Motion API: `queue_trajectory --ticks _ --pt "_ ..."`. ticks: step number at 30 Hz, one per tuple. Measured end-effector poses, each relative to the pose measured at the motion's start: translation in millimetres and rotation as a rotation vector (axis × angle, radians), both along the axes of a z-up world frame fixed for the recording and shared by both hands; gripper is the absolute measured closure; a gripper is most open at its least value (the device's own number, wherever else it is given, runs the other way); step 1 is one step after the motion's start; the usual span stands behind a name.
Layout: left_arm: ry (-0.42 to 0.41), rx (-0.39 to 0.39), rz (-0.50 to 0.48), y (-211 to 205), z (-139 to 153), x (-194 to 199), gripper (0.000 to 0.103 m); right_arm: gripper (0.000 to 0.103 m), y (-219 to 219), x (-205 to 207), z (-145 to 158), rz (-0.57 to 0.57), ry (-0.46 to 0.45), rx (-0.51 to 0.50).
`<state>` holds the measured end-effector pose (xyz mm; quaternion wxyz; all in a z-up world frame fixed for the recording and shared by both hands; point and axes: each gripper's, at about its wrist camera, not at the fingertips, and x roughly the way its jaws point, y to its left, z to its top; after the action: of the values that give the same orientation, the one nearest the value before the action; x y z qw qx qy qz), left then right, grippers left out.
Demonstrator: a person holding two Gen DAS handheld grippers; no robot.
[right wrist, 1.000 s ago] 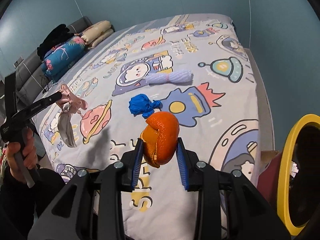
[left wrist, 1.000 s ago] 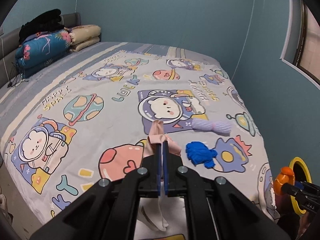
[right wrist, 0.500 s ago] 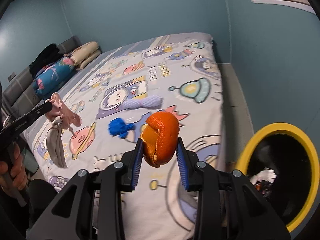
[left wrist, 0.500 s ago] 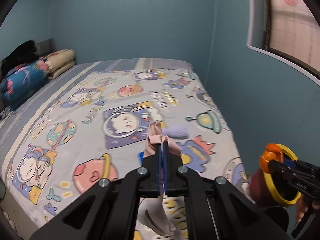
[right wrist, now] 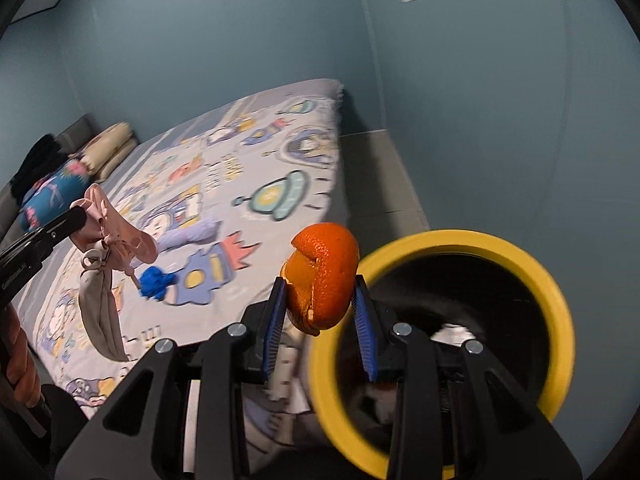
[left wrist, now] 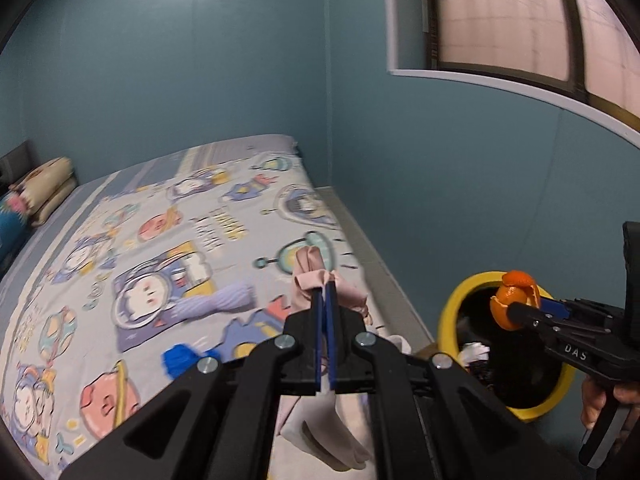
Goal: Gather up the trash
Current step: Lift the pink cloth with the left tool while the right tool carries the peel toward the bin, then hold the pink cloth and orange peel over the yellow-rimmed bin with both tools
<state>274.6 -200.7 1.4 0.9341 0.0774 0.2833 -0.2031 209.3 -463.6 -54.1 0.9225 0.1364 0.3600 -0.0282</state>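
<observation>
My left gripper (left wrist: 325,292) is shut on a pink cloth (left wrist: 310,270) that hangs below it; the cloth also shows in the right wrist view (right wrist: 116,240). My right gripper (right wrist: 320,296) is shut on an orange peel (right wrist: 326,272), held just over the near rim of the yellow-rimmed trash bin (right wrist: 556,292). In the left wrist view the peel (left wrist: 514,298) sits above the bin (left wrist: 450,312), which holds white and dark trash. A blue crumpled item (right wrist: 154,280) and a lavender cloth roll (right wrist: 192,234) lie on the bed.
The bed with a cartoon-print sheet (left wrist: 152,240) fills the left. Pillows and folded bedding (right wrist: 108,150) lie at its far end. The teal wall (left wrist: 440,180) and a window (left wrist: 520,20) stand to the right. A narrow floor strip (right wrist: 380,176) runs between bed and wall.
Both grippers have swung right, away from the bed and toward the bin. The orange peel now sits over the bin's rim. The pink cloth is still held.
</observation>
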Motion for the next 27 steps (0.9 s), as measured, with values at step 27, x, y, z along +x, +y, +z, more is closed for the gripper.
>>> queue_trajectory --ticks 27 --pt "0.11 -0.001 -0.214 -149 -41 -8 0.101 0.072 -73 -32 -38 -0.121 0.076 0.016"
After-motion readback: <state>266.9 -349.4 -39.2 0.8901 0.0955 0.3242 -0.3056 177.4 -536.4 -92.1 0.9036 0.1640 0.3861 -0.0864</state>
